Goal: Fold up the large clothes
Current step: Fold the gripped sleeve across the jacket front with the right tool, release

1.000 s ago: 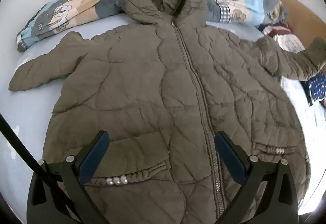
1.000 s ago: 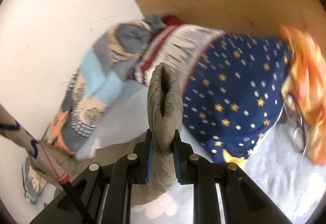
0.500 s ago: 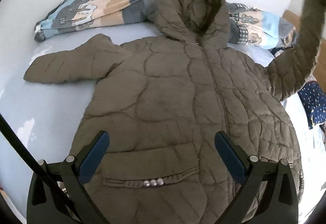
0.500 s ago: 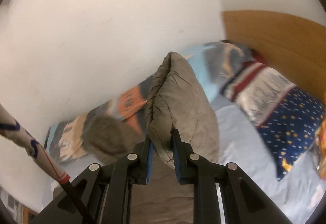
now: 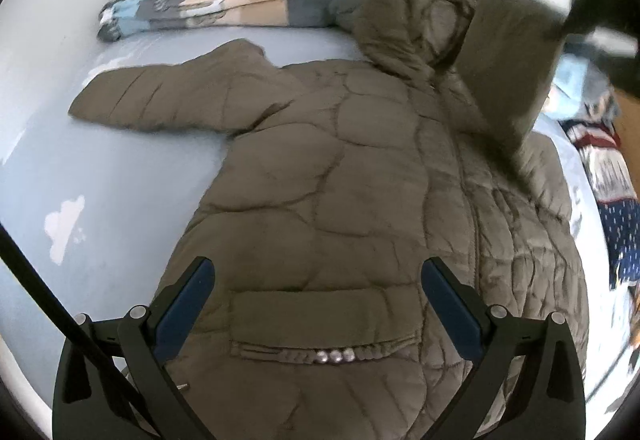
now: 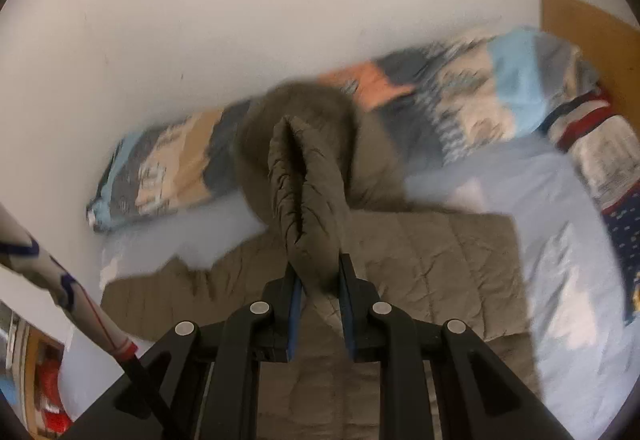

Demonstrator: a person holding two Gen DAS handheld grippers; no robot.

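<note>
An olive quilted hooded jacket (image 5: pixel 352 176) lies front up on a pale blue bed, zipper closed, one sleeve (image 5: pixel 168 100) stretched out to the left. My left gripper (image 5: pixel 316 272) is open and empty above the jacket's lower front, near its pocket. My right gripper (image 6: pixel 318 272) is shut on the cuff of the other sleeve (image 6: pixel 308 192) and holds it raised over the jacket's body (image 6: pixel 420 264). In the left wrist view that lifted sleeve (image 5: pixel 508 64) hangs across the hood, with the right gripper blurred at the top right.
A patchwork blanket (image 5: pixel 224 0) lies rolled along the white wall behind the hood. More bedding with red stripes and navy stars (image 5: pixel 616 192) is piled at the right by a wooden headboard (image 6: pixel 592 36). The bed sheet (image 5: pixel 100 200) shows left of the jacket.
My right gripper has swung the held sleeve up from the right side and inward over the jacket's chest and hood. My left gripper has drifted, so the jacket sits further right in its view.
</note>
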